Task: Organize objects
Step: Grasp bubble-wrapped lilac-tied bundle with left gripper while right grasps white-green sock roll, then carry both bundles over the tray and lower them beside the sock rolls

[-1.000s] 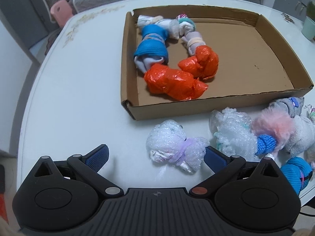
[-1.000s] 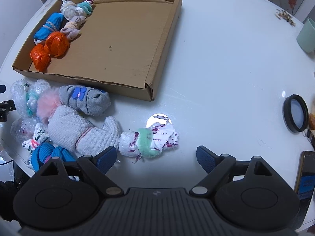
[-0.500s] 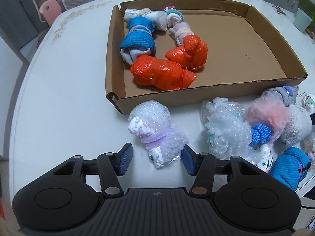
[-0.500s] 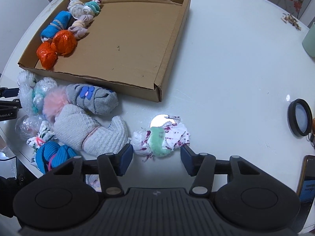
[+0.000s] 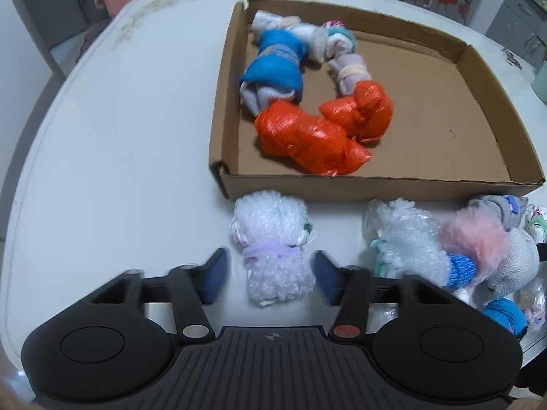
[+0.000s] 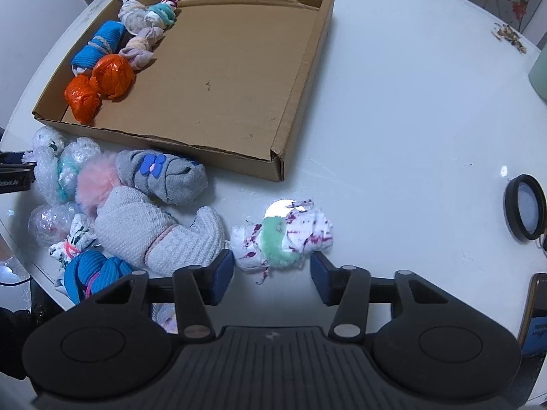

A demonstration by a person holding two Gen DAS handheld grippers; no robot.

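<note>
- I am holding the left gripper low over the white table, its jaws parted around a bubble-wrap bundle with a lilac band; both blue pads sit just beside the bundle, and I cannot tell whether either one is touching it.
- That bundle is lying on the table just outside the near wall of the cardboard tray.
- I am holding the right gripper with its jaws parted too, straddling the near end of a white sock roll with purple flecks and a green band; the left pad is right against the roll, the right pad just clear of it.
- The roll is resting on the table near the tray's near right corner, apart from it.
- Inside the tray, at its left end, I am seeing two orange bundles, a blue roll, a pale lilac roll and white-and-teal rolls at the far corner, packed close together.
- Outside the tray, a heap is crowding the table edge: a second bubble-wrap bundle, a pink fluffy piece, a grey sock with a blue flower, a cream knit sock and a blue sock.
- A black-rimmed round lid is sitting on the table well to the right.
</note>
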